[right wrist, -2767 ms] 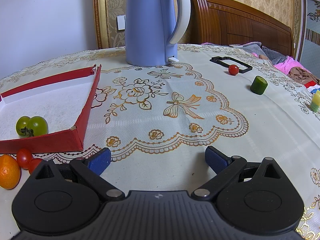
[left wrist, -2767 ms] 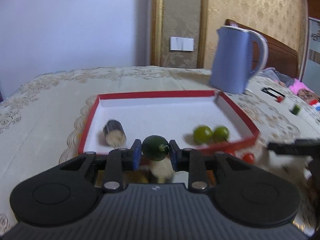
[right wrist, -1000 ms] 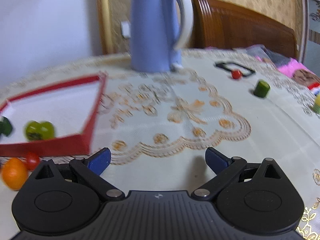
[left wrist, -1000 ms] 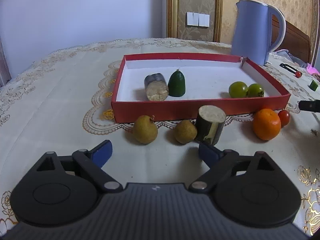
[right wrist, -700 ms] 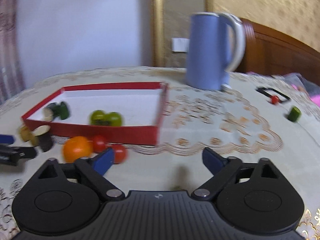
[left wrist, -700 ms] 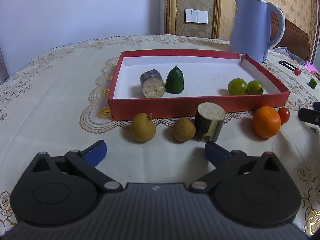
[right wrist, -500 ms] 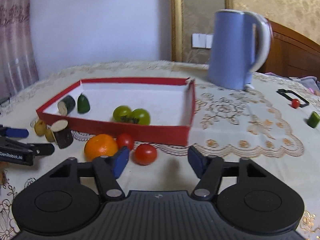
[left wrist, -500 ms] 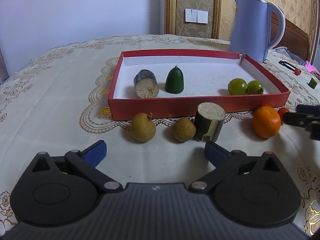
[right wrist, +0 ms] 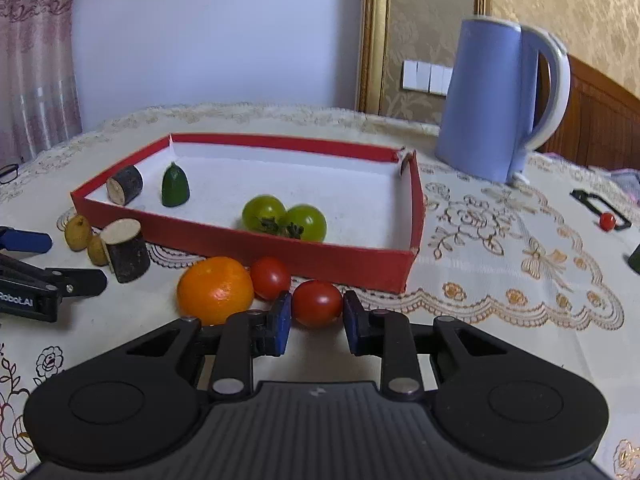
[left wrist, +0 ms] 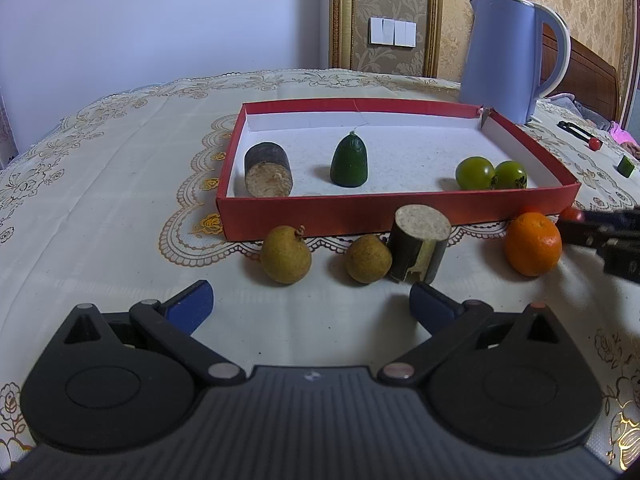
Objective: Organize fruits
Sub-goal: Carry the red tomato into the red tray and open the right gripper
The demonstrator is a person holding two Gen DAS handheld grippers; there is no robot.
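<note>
red tomato (right wrist: 317, 309) between the right gripper (right wrist: 314, 322) pads, on the tablecloth (right wrist: 500, 264)

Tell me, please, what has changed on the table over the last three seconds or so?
The left gripper set the dark green fruit in the red tray, opened and backed away. The right gripper swung left from the bare cloth and narrowed its jaws around a red tomato; contact is unclear. The green tomatoes, orange and kettle stayed put.
</note>
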